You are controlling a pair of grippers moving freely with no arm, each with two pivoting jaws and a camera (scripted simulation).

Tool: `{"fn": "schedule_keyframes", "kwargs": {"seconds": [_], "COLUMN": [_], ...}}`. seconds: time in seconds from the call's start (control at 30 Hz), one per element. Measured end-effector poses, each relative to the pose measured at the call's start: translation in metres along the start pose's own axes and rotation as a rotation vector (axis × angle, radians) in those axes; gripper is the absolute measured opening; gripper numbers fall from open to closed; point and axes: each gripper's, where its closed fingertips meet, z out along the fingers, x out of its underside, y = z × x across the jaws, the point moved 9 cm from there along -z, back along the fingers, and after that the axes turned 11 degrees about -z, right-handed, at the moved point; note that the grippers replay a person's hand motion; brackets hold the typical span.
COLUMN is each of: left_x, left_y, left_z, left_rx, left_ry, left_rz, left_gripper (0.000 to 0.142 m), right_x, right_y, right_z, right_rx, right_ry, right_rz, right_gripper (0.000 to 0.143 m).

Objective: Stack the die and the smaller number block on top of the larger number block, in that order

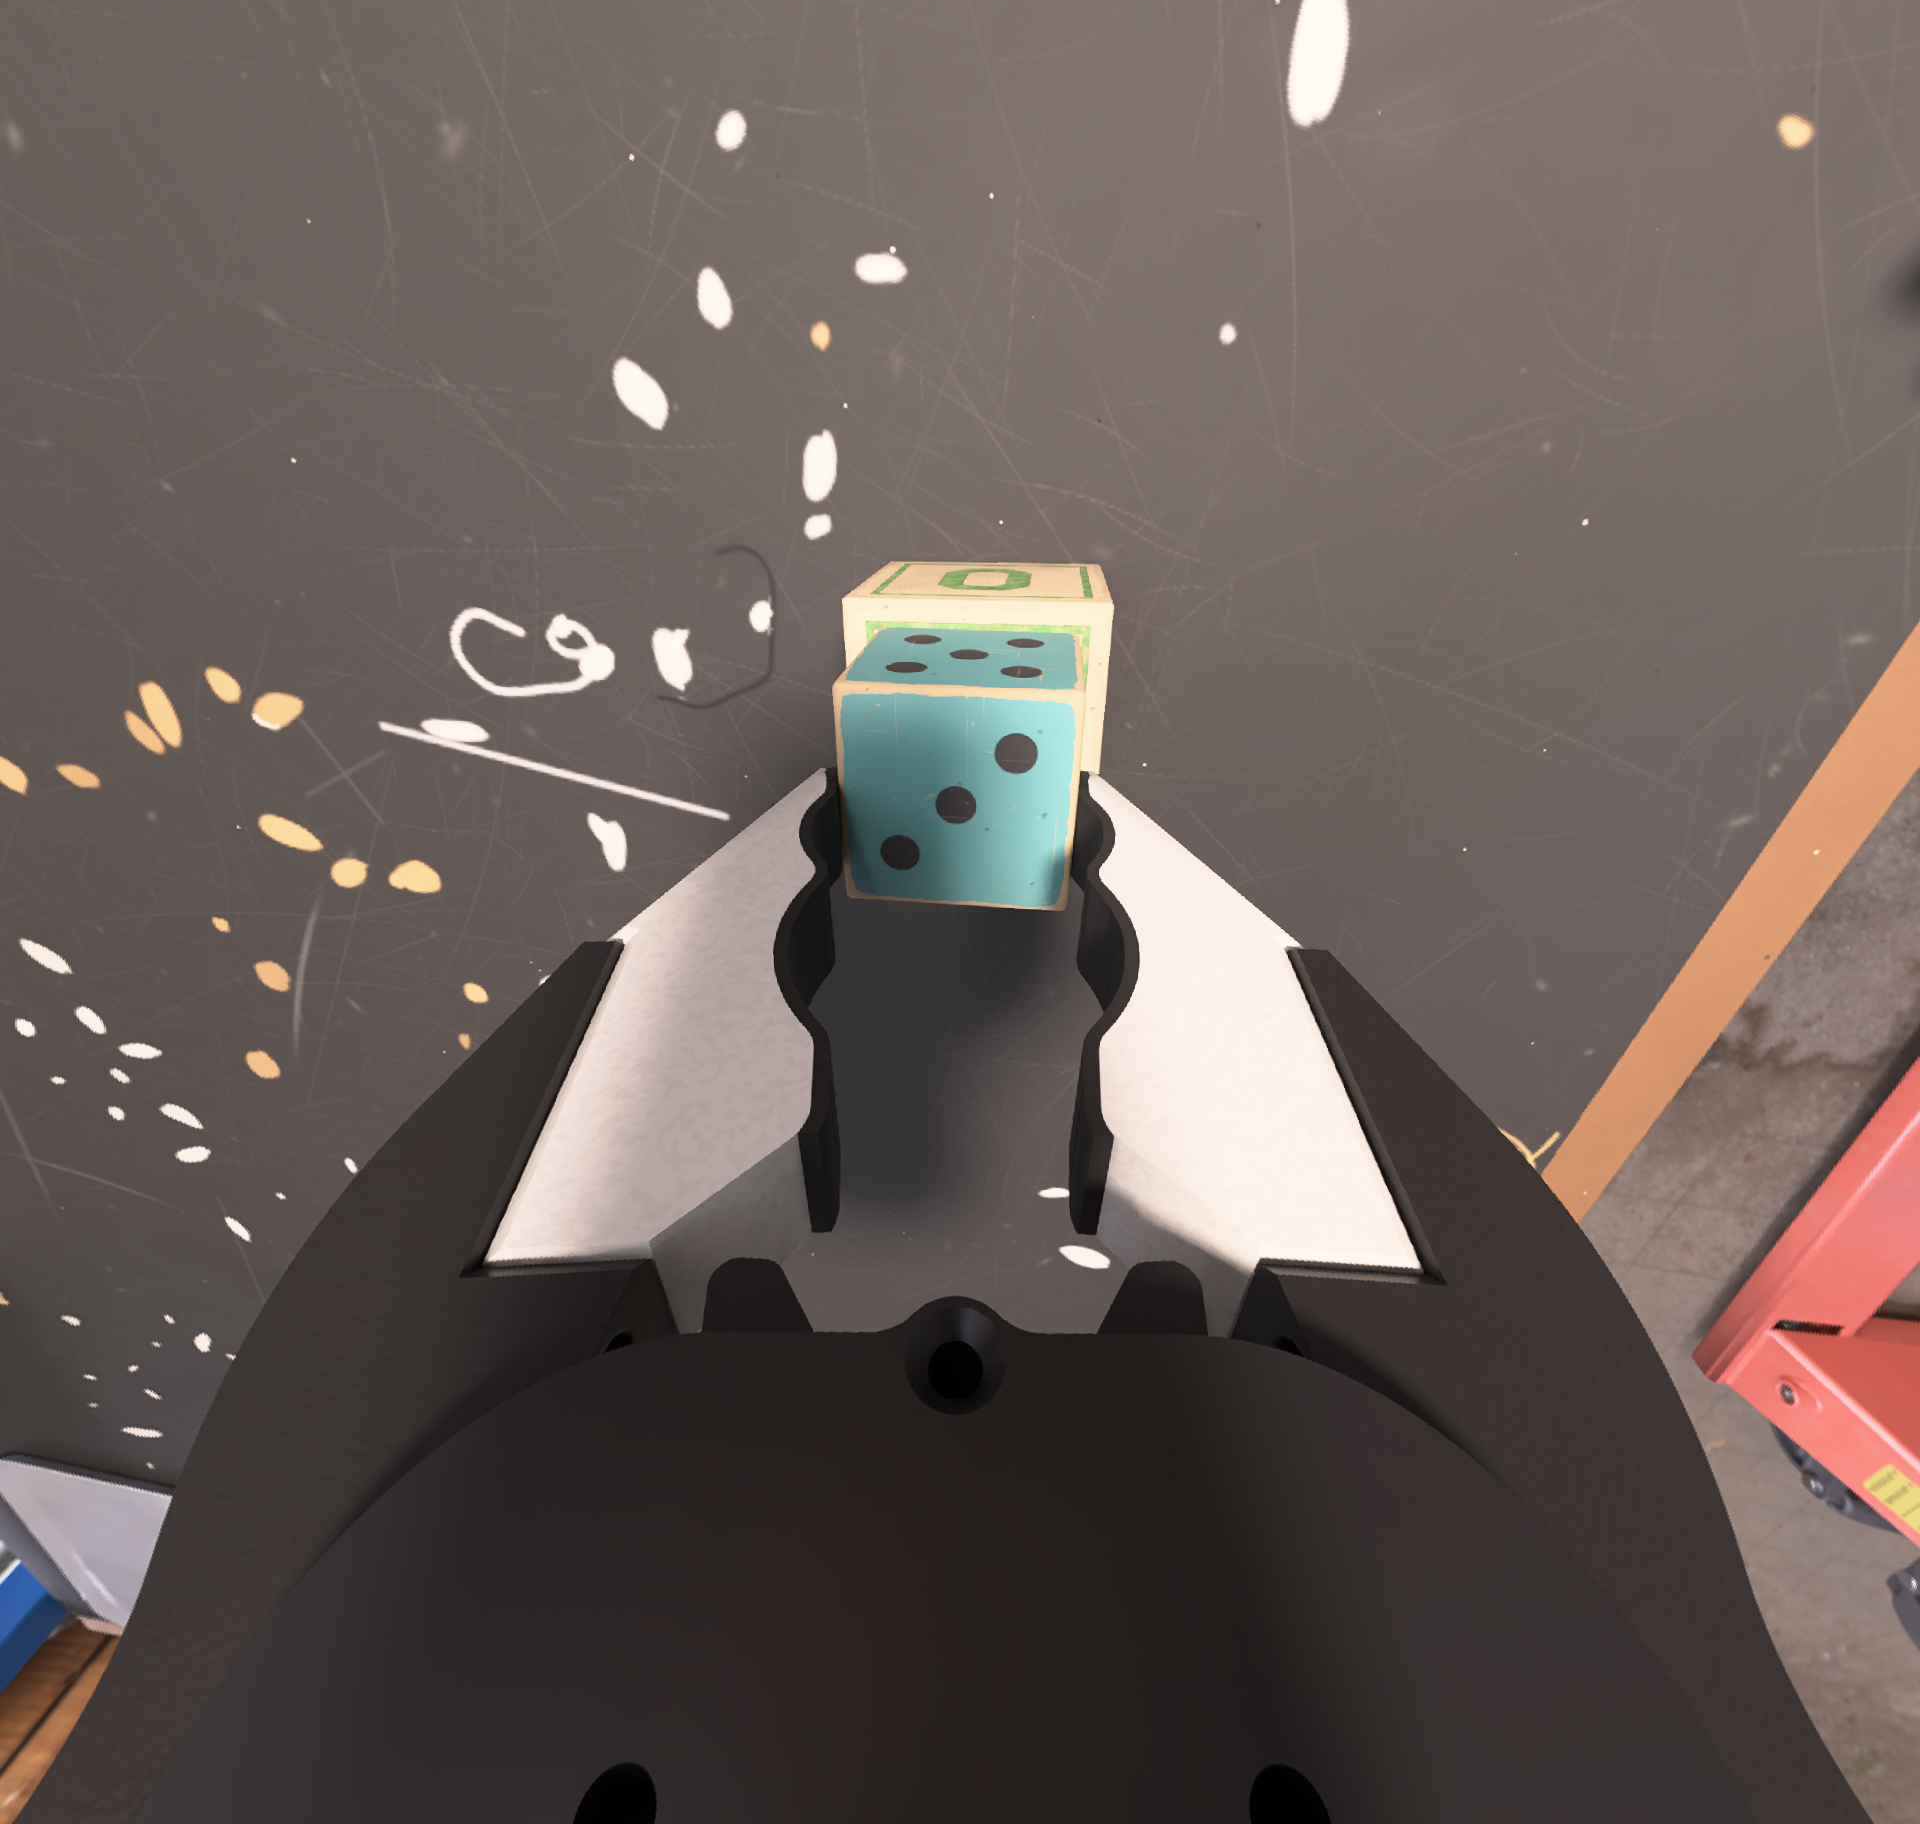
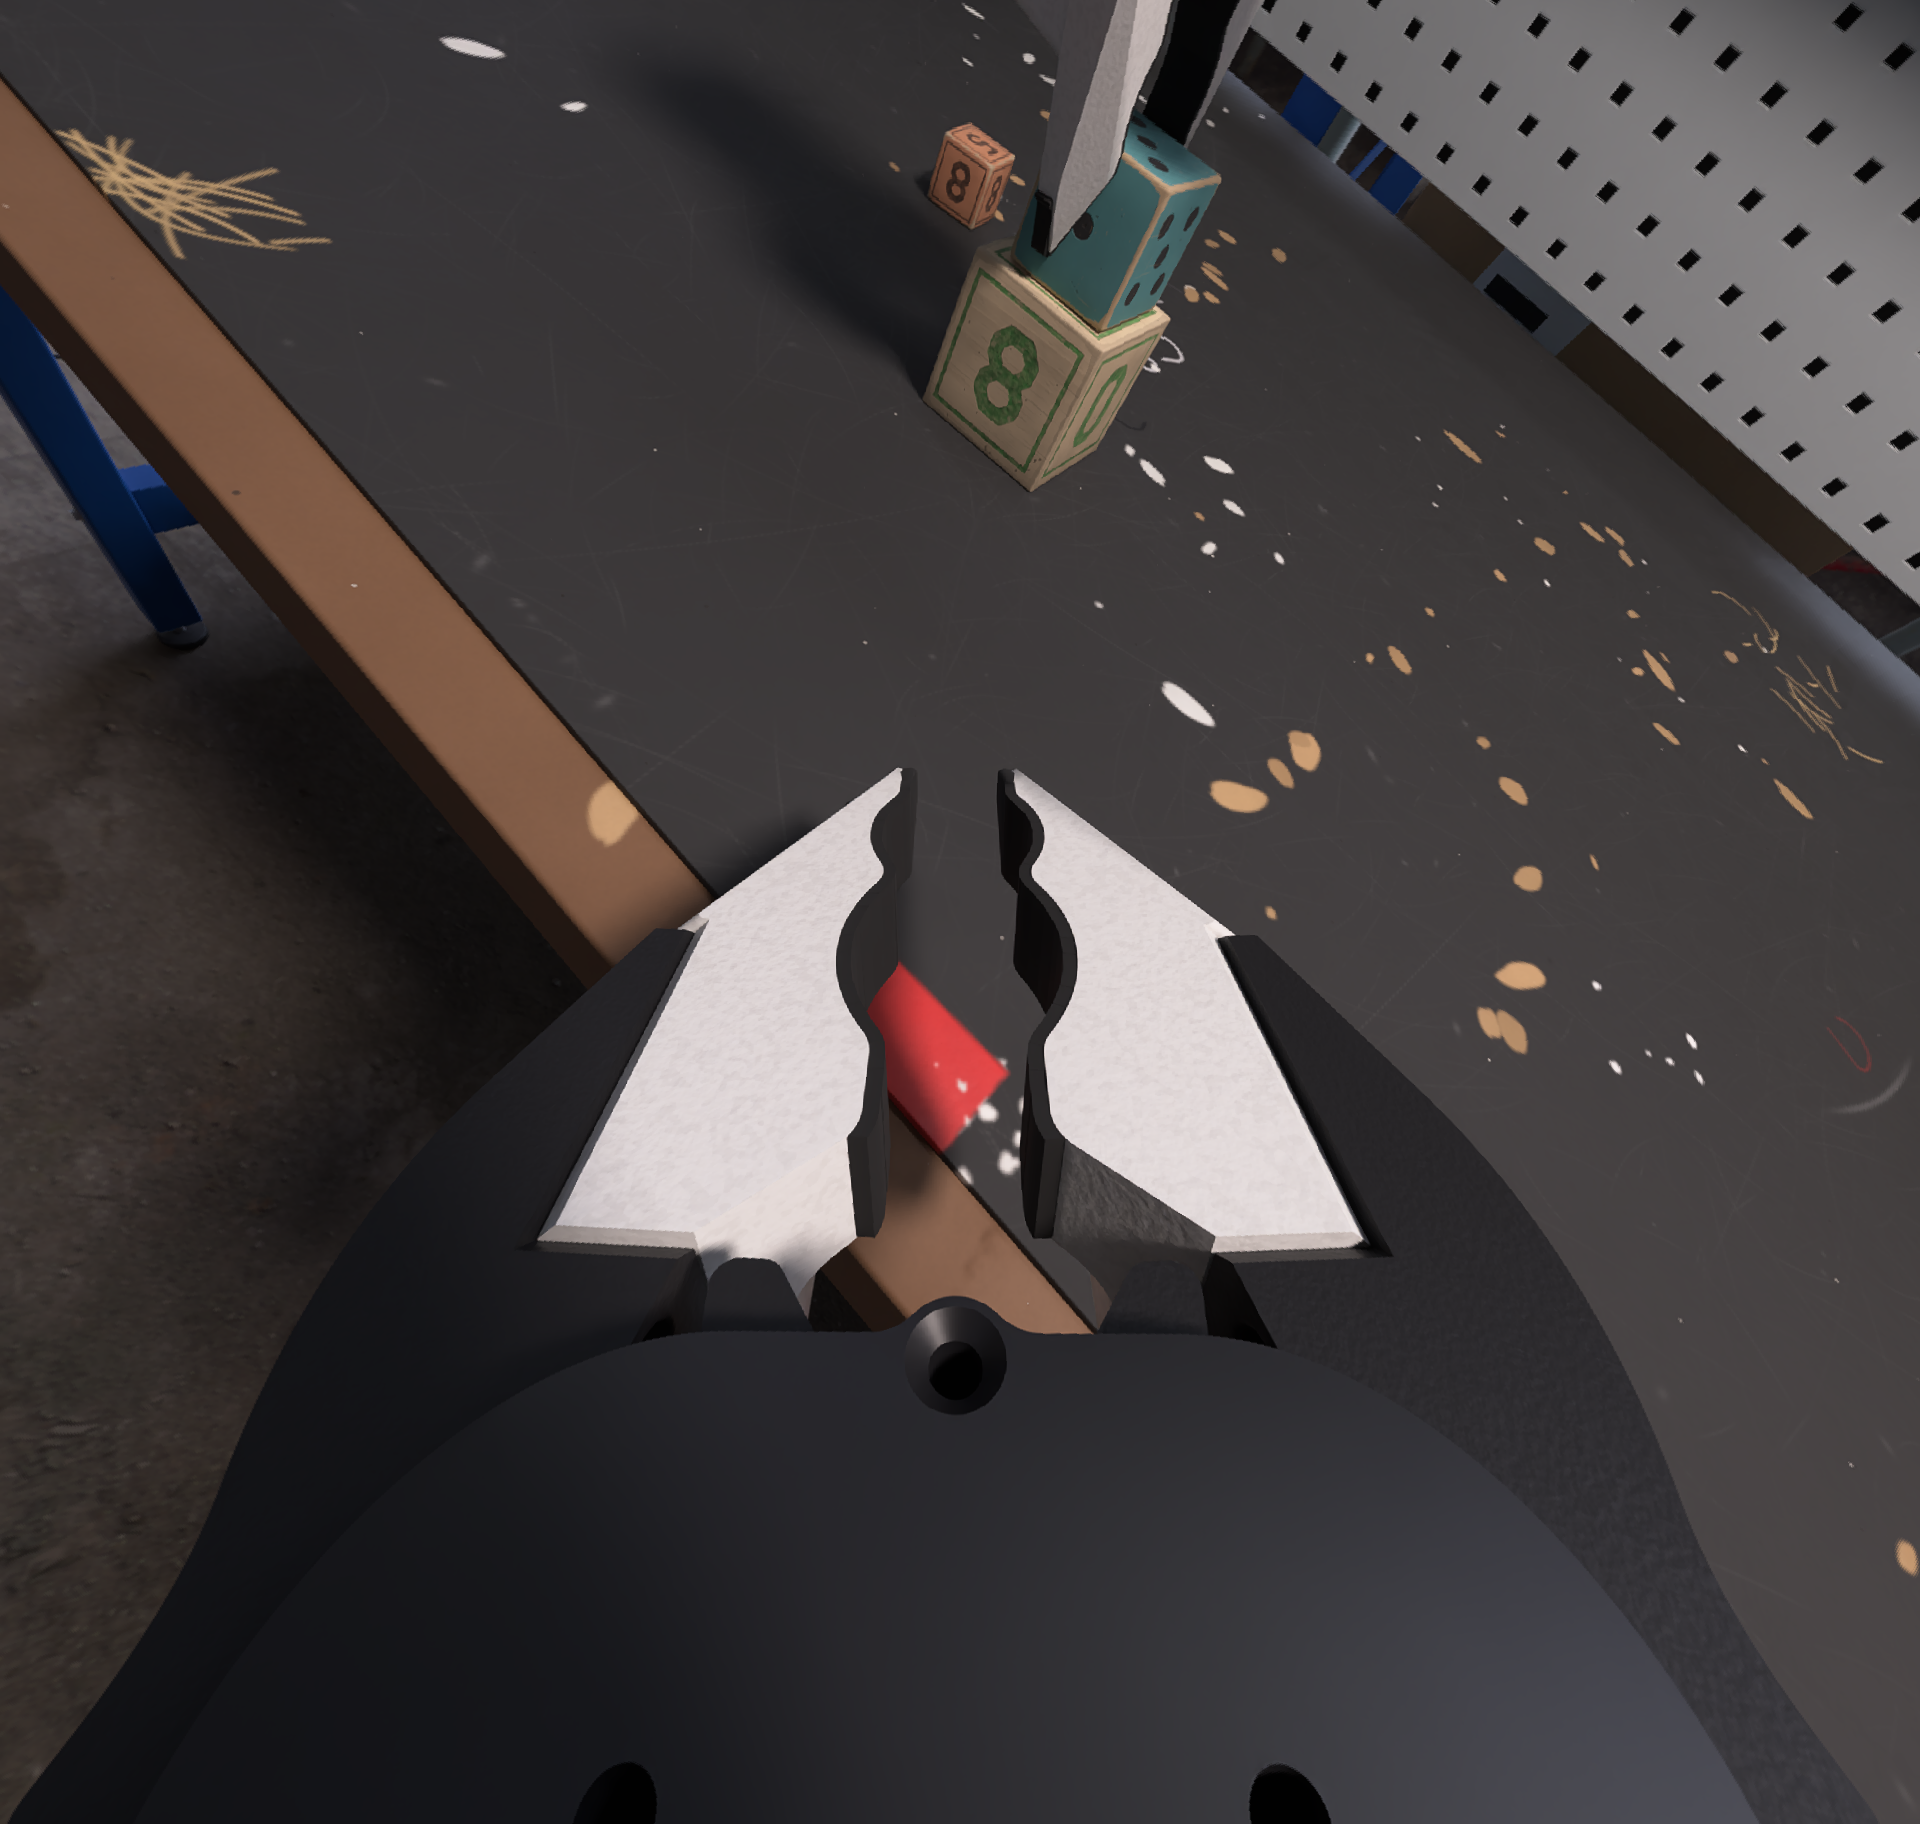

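My left gripper (image 1: 956, 787) is shut on the teal die (image 1: 966, 735), one finger on each side. The die sits on top of the larger cream number block with green numerals (image 1: 982, 579). In the right wrist view the die (image 2: 1138, 226) rests on the larger block (image 2: 1003, 372), with the left gripper (image 2: 1117, 185) coming down from above. The smaller orange number block (image 2: 971, 176) stands on the table just behind the stack, apart from it. My right gripper (image 2: 956, 787) is empty, its jaws a little apart, low over the near table edge.
The dark table has a brown wooden edge (image 2: 364, 569) on the left. A white pegboard (image 2: 1662, 164) stands along the far right. A red patch (image 2: 935, 1047) lies under my right gripper. A red metal frame (image 1: 1829, 1307) stands beside the table.
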Motion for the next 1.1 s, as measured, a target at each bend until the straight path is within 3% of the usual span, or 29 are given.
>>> {"fn": "schedule_keyframes", "kwargs": {"seconds": [0.1,0.17,0.2,0.37,0.47,0.57,0.73,0.87,0.97,1.1], "left_x": [0.003,0.007,0.011,0.051,0.079,0.095,0.097,0.095,0.093,0.076], "left_y": [-0.001,0.003,0.008,0.061,0.089,0.100,0.108,0.110,0.107,0.088], "left_z": [-0.002,-0.015,-0.024,-0.053,-0.028,0.006,0.038,0.047,0.034,-0.016], "left_rx": [0.006,0.016,0.006,-0.202,-0.209,-0.191,-0.142,-0.087,-0.059,-0.076], "left_ry": [-0.030,-0.082,-0.118,-0.265,-0.212,-0.108,-0.049,-0.017,-0.033,-0.131], "left_rz": [-0.028,-0.044,-0.056,-0.272,-0.384,-0.383,-0.372,-0.355,-0.329,-0.212], "left_gripper": [0.045,0.073,0.076,0.075,0.074,0.073,0.066,0.027,0.027,0.027], "right_x": [0.001,0.002,0.003,0.004,0.005,0.005,0.005,0.007,0.007,0.007], "right_y": [0.000,-0.001,-0.002,-0.002,0.000,0.000,-0.001,-0.001,-0.001,0.000], "right_z": [0.001,0.001,0.001,0.002,0.004,0.005,0.004,0.005,0.006,0.008], "right_rx": [-0.002,-0.001,-0.002,-0.011,-0.018,-0.021,-0.013,-0.013,-0.016,-0.023], "right_ry": [0.004,0.007,0.007,0.008,0.012,0.016,0.021,0.027,0.028,0.027], "right_rz": [0.002,0.005,0.008,0.016,0.010,0.007,0.004,0.006,0.009,0.007], "right_gripper": [0.015,0.015,0.015,0.015,0.015,0.015,0.015,0.015,0.015,0.015]}}
